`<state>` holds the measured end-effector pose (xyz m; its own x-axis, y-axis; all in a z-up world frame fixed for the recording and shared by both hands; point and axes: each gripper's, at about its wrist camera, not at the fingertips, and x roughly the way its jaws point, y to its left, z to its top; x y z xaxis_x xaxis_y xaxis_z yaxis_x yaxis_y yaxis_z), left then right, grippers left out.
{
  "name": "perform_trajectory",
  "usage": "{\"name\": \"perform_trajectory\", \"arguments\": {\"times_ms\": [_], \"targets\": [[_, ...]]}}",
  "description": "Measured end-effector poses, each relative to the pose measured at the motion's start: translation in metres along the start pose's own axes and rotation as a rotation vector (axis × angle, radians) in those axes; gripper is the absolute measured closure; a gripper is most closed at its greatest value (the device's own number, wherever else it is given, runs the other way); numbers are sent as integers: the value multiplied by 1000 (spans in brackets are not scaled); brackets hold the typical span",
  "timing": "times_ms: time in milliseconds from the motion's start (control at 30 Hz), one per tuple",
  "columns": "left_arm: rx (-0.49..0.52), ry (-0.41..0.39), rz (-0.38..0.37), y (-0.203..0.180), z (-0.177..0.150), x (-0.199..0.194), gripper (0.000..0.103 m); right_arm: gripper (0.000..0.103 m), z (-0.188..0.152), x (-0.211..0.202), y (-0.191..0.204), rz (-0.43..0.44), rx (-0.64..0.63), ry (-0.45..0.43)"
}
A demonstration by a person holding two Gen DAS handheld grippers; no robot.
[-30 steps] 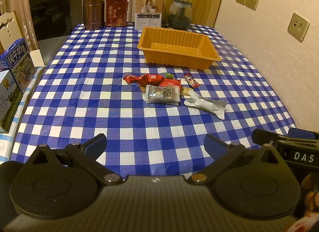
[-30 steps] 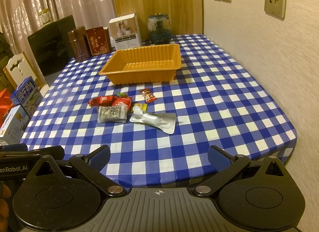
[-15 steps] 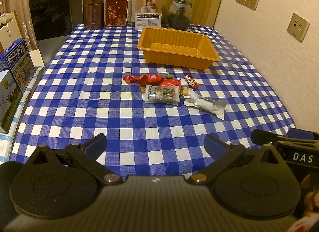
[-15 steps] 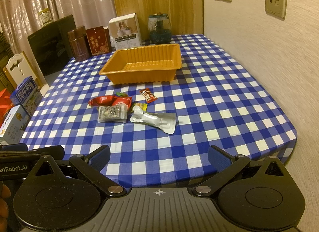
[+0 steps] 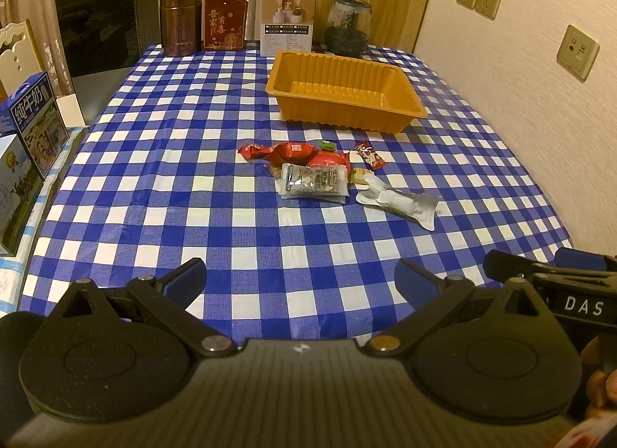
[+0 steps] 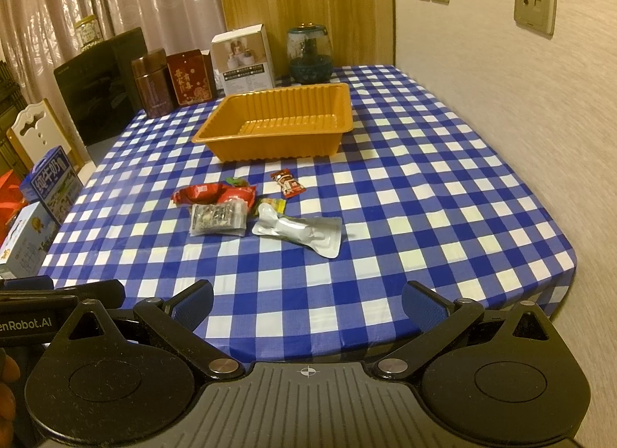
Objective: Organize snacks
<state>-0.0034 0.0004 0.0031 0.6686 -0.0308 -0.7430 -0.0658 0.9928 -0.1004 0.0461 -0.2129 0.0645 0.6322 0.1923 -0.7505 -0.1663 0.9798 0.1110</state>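
Nothing moved since earlier frames. Left gripper [image 5: 300,278] and right gripper [image 6: 307,298] hover at table's [image 5: 162,162] near edge, jaws wide apart, empty. Snacks [image 5: 314,174] mid-table, orange tray [image 5: 343,89] behind, empty. Curtain jar [image 6: 88,29] visible only from right.

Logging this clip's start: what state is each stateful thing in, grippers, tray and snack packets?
left gripper: open, holding nothing.
right gripper: open, holding nothing.
orange tray: upright on the table, nothing in it.
silver pouch: lying flat, outside the tray.
clear packet: lying flat, sealed as far as visible.
red wrappers: on the cloth, partly under the clear packet.
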Motion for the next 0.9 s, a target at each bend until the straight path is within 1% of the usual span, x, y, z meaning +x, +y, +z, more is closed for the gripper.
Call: {"name": "perform_trajectory", "arguments": {"times_ms": [133, 267, 400, 500, 567, 633, 700, 767, 900], "targets": [[2, -7, -7, 0, 1, 1, 0, 0, -1, 5, -2, 2, -1, 3], [15, -8, -5, 1, 5, 8, 0, 0, -2, 14, -6, 23, -16, -11], [22, 12, -21, 9, 9, 28, 0, 0, -2, 28, -10, 32, -67, -15], [71, 22, -21, 13, 15, 46, 0, 0, 2, 43, -12, 52, -130, -11], [126, 26, -29, 15, 20, 58, 0, 0, 7, 55, -12, 63, -186, -8], [211, 29, -35, 16, 26, 71, 0, 0, 12, 66, -13, 75, -239, -3], [303, 24, -61, 16, 33, 83, 2, 0, 16, 77, -13, 92, -294, 7], [398, 8, -99, 15, 39, 94, 5, 0, 23, 92, -11, 113, -367, 22], [597, 0, -139, 8, 50, 117, 7, 0, 31, 120, -8, 153, -502, 50]]}}
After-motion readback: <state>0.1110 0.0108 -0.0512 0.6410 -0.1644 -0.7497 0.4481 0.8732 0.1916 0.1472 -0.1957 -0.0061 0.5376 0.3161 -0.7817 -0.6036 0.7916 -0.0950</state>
